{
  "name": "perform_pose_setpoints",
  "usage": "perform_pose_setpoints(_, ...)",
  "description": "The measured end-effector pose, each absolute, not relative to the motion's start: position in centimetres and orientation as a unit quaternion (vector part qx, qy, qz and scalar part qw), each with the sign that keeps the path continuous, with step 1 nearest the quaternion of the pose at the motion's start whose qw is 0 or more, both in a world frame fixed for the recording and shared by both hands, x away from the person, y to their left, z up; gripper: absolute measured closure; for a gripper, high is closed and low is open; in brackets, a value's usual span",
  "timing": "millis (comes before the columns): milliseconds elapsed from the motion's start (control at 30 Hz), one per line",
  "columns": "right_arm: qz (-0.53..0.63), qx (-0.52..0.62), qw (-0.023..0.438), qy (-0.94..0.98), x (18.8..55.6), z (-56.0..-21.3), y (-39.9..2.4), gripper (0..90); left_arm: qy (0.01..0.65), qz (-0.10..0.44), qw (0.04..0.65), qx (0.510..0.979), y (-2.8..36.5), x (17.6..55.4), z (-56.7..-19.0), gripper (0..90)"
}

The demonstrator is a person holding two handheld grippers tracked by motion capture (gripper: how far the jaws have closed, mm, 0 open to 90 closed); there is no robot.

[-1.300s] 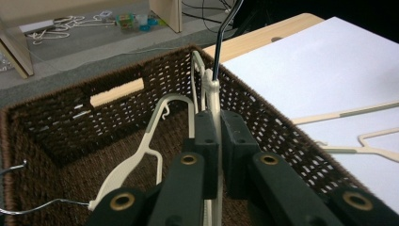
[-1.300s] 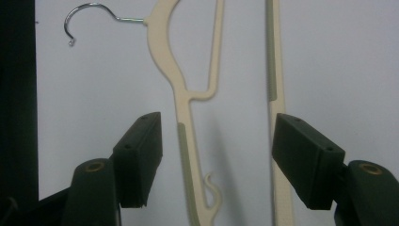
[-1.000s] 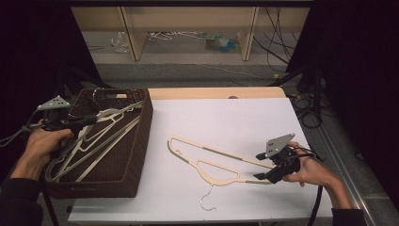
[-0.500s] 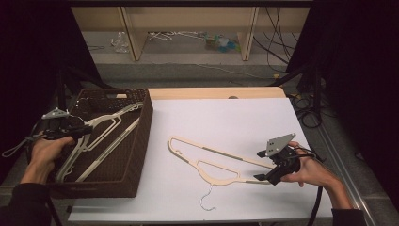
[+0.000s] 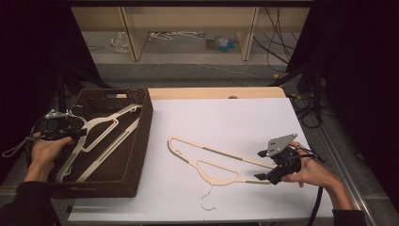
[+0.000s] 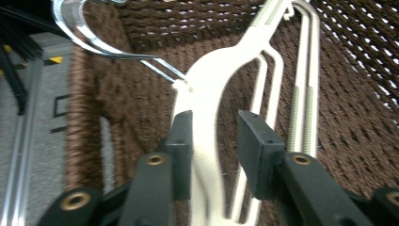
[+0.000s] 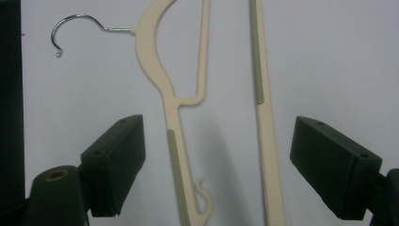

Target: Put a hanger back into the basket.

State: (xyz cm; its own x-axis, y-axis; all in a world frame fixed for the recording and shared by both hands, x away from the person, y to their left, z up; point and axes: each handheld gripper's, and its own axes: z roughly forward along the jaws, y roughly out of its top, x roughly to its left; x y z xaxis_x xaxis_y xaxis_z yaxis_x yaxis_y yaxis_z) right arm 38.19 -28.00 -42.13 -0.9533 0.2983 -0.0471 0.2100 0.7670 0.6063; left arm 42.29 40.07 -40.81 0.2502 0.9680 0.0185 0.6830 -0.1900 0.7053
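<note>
Just now the left gripper (image 6: 214,141) has been opening its jaws; they stand slightly parted around a cream hanger (image 6: 211,80) lying in the brown woven basket (image 5: 136,141). Wide-open right gripper (image 7: 216,165) jaws straddle, without touching, another cream hanger (image 5: 211,162) flat on the white tabletop (image 5: 226,117).

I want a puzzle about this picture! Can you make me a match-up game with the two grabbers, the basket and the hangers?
Things:
1. left hand-held gripper
2. right hand-held gripper
3. brown basket
4. silver hook

Places:
A. at the table's left edge
B. jaws wide around the cream hanger on the white table
C. jaws just opening around the basket's hanger
D. nearest the table's front edge

Pairs: 1-C, 2-B, 3-A, 4-D
</note>
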Motion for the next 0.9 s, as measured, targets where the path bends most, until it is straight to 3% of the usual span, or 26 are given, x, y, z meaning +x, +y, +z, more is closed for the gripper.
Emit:
perform_pose_setpoints(133,0.315,0.139,0.075,0.936,38.1,-42.2,-27.9,19.8,0.565,0.258,0.298,0.725,39.8,41.8,-40.1,57.9)
perform_pose_setpoints(400,0.317,0.140,0.080,0.935,38.1,-42.1,-27.9,19.9,0.533,0.273,0.399,0.694,35.9,38.5,-36.9,39.7)
perform_pose_setpoints(700,0.308,0.134,0.075,0.939,37.9,-42.4,-27.6,20.6,0.445,0.257,0.466,0.721,27.9,32.4,-35.4,30.0)
perform_pose_setpoints(900,0.303,0.139,0.083,0.939,37.8,-42.8,-27.4,20.8,0.400,0.229,0.504,0.730,22.7,29.2,-36.8,21.5)
